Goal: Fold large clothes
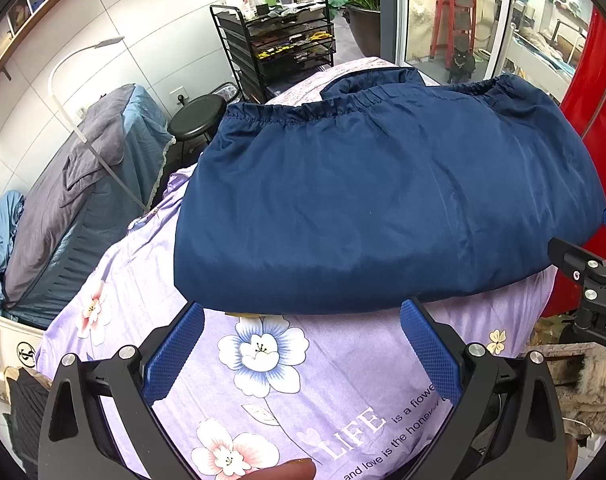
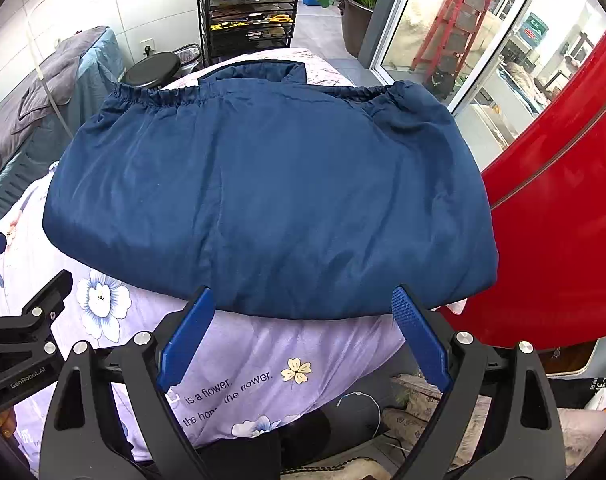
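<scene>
A navy blue garment (image 1: 383, 200) lies folded into a broad flat bundle on a purple flowered sheet (image 1: 263, 380); its elastic hem runs along the far edge. It also shows in the right wrist view (image 2: 263, 192). My left gripper (image 1: 303, 312) is open and empty, its blue pads just short of the garment's near edge. My right gripper (image 2: 303, 300) is open and empty too, its fingertips at the near edge of the garment. The right gripper's body shows at the right edge of the left wrist view (image 1: 591, 280).
A red curved panel (image 2: 563, 220) stands close on the right. A black stool (image 1: 197, 118), a black tray rack (image 1: 287, 44) and a covered bed (image 1: 83, 184) are at the far left. The purple sheet (image 2: 263, 360) drops off at the near edge.
</scene>
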### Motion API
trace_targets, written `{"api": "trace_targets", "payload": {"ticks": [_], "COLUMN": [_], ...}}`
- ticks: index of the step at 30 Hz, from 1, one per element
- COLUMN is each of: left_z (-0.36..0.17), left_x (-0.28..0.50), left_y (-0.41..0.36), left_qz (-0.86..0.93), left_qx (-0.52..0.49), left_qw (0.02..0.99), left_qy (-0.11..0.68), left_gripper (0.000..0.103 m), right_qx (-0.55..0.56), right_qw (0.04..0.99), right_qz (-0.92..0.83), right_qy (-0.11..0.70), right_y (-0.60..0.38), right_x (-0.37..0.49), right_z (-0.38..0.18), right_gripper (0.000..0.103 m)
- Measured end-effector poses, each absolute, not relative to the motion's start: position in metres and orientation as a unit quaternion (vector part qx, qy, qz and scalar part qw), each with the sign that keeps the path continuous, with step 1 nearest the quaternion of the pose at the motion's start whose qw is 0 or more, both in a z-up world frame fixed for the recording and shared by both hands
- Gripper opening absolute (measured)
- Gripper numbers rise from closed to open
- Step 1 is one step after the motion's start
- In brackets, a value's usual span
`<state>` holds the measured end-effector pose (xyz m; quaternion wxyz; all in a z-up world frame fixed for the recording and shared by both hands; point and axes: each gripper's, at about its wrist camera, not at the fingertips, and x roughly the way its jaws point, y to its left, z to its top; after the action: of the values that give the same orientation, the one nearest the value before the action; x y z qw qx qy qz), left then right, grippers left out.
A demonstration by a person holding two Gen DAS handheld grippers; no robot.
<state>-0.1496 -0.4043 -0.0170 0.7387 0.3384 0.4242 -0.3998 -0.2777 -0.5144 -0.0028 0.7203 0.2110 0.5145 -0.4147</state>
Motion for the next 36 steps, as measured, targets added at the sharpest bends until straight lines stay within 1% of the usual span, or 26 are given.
{"api": "trace_targets", "payload": {"ticks": [36], "left_z": [-0.0162], "left_x": [-0.1537], "left_y": [-0.4027], "left_qz": [-0.402], "left_qx": [0.344], "left_qw": [0.736], "left_qy": [0.423], "left_gripper": [0.097], "right_qx": [0.212], "right_qw": [0.723], "right_qz": [-0.411], "right_qy": [0.513], "right_y": [-0.5108], "right_x": [-0.2785], "right_z": [-0.0028], "right_gripper": [0.089]}}
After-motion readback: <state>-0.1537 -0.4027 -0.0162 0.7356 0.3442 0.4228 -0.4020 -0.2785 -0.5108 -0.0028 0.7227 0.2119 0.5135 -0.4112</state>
